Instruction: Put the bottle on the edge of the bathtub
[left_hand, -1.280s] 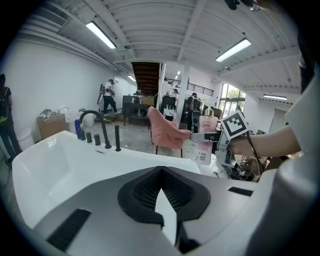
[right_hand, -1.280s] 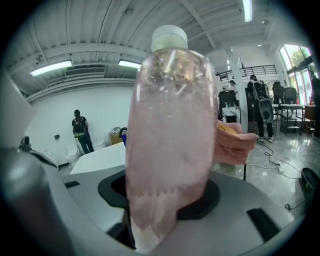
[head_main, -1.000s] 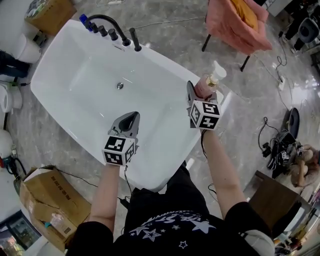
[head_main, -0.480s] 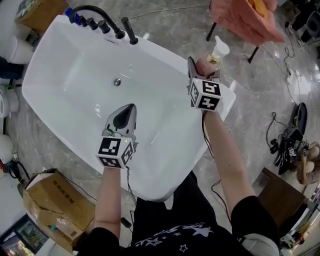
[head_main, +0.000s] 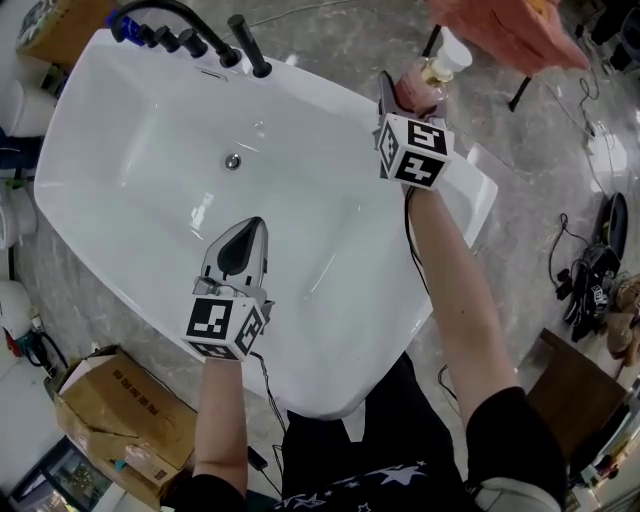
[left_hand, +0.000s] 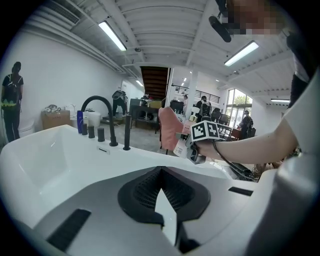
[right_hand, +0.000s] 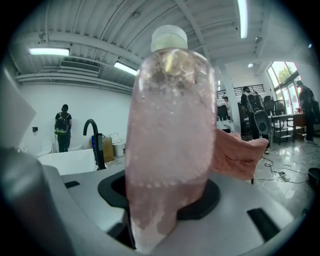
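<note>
The right gripper (head_main: 412, 92) pinches the pink bottle (right_hand: 170, 130) between its jaws, above the far right rim of the bathtub (head_main: 472, 188). The left gripper (head_main: 254, 226) hovers over the basin, nearer and to the left, its jaws pressed together on nothing.

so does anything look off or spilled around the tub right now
Nothing stands out. The right gripper holds the pink bottle roughly upright near the bathtub rim, with no spill visible. The left gripper is shut and empty over the basin.
</note>
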